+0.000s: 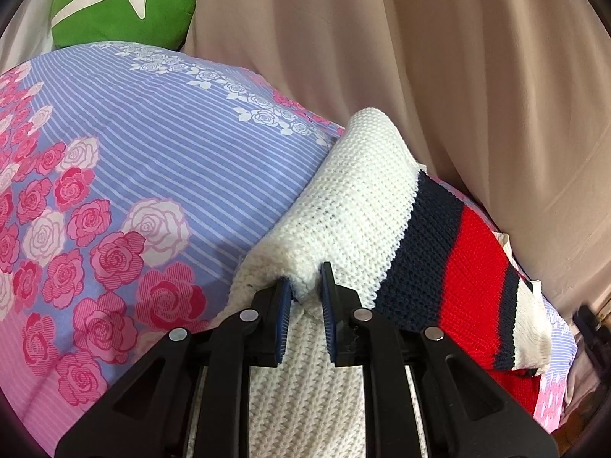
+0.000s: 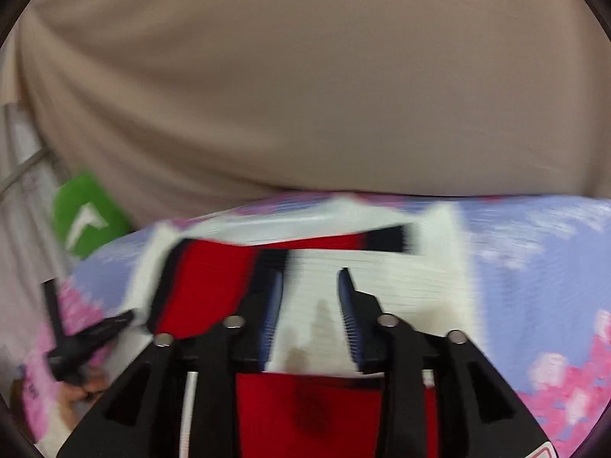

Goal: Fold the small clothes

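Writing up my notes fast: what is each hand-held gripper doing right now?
Left hand-held gripper: closed on a white fold of the sweater.
Right hand-held gripper: open above the sweater, holding nothing.

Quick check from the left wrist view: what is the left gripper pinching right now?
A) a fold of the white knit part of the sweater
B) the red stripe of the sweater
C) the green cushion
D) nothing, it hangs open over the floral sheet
A: the left gripper has its blue pads closed on a bunched fold of white knit of the sweater, away from the red stripe.
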### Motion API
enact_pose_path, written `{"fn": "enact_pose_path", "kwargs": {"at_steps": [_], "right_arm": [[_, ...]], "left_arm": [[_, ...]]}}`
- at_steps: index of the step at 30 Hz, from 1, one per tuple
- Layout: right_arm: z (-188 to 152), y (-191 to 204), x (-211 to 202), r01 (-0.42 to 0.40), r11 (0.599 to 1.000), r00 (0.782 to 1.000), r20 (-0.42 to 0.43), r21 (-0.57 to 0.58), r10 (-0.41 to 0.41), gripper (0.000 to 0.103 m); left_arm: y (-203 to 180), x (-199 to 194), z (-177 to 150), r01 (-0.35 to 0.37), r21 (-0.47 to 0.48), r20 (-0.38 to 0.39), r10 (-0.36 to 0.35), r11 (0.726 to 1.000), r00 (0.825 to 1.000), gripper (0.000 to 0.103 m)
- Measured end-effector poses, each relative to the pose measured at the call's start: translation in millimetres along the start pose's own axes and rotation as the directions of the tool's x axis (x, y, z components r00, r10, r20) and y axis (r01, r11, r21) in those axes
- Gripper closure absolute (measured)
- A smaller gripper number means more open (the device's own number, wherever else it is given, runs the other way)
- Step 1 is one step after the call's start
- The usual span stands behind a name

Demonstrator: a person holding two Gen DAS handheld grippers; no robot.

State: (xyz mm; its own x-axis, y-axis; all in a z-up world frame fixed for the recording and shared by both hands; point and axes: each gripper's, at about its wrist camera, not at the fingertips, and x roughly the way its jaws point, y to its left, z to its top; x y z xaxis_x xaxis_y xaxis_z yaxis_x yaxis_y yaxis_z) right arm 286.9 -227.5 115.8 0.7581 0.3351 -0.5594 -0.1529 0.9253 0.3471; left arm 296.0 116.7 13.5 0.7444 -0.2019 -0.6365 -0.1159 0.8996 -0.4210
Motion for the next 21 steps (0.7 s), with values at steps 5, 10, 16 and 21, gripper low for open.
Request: {"fn": "enact_pose_path", "kwargs": {"at_steps": [5, 10, 16, 21], "right_arm": [[13, 92, 107, -0.127, 0.984, 0.98, -0.17, -0.128, 0.104, 0.074], [25, 140, 200, -0.066, 0.974, 0.963, -0.268, -0.218, 0.005, 0.087], [39, 136, 217, -0.014, 0.989, 0.974, -0.228, -0.148, -0.02, 0.095], [25, 108, 153, -0.053, 0.991, 0.989, -0.143, -0.12, 0.036, 0.093]], "left_arm": [[-3, 0, -2, 0.003, -0.001, 0.0, -0.003, 1.0, 1.0, 0.088], [-3, -2, 0, 0.001, -0.001, 0.0, -0.001, 1.0, 1.0, 0.088], [-5, -1, 1, 0.001, 0.002, 0.0, -0.001, 1.0, 1.0, 0.088], [-6, 0, 1, -0.003, 0.006, 0.0, 0.003, 1.0, 1.0, 0.088]]}}
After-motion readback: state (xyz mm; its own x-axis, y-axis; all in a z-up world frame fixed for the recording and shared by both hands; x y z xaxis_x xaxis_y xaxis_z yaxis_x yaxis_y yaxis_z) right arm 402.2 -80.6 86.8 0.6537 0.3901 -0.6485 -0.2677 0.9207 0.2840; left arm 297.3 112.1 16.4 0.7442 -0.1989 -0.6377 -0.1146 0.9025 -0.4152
